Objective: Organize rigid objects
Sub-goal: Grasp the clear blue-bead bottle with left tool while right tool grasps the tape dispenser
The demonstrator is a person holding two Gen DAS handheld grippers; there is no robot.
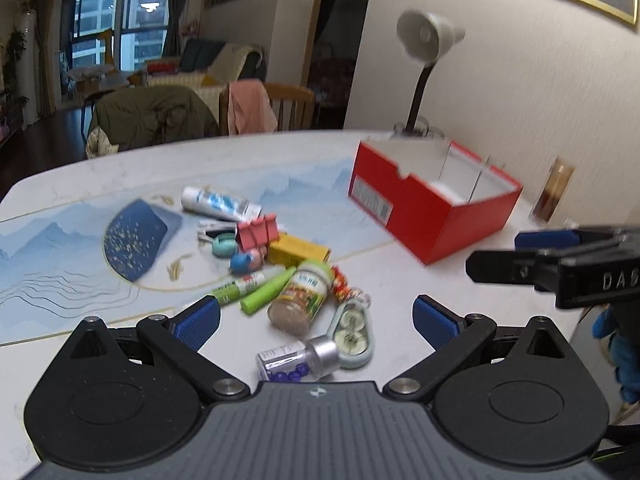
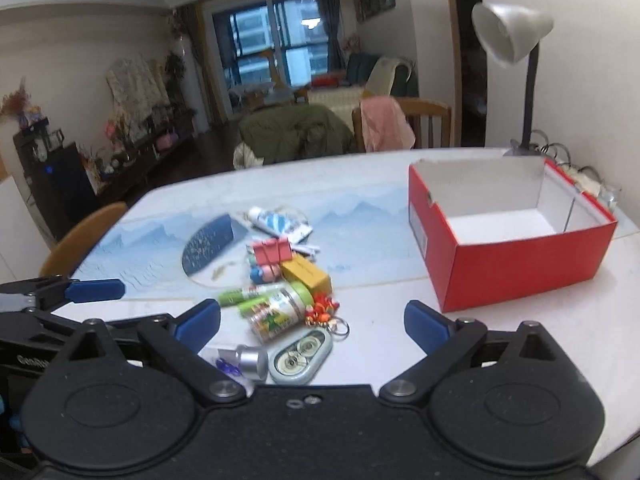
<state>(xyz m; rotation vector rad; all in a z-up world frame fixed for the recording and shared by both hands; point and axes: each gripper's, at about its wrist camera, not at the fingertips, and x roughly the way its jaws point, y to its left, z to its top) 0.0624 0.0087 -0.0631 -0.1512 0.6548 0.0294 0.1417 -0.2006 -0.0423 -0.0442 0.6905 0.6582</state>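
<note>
A pile of small objects lies on the white table [image 1: 280, 152]: a green-capped jar [image 1: 302, 298], a small silver-capped bottle [image 1: 298, 360], a pale green oval case [image 1: 354, 330], a green marker [image 1: 266, 290], a yellow box [image 1: 298, 250], a pink binder clip [image 1: 258, 232] and a white tube [image 1: 218, 204]. An open red box [image 1: 432, 208] stands to the right; it also shows in the right wrist view [image 2: 516, 256]. My left gripper [image 1: 316, 320] is open above the jar and bottle. My right gripper [image 2: 312, 324] is open above the jar [image 2: 280, 310] and case [image 2: 300, 358].
A white desk lamp [image 1: 428, 40] stands behind the red box. A glass jar [image 1: 554, 192] stands at the right table edge. Wooden chairs [image 1: 288, 108] with clothes sit beyond the far edge. Another chair [image 2: 80, 236] is at the left side.
</note>
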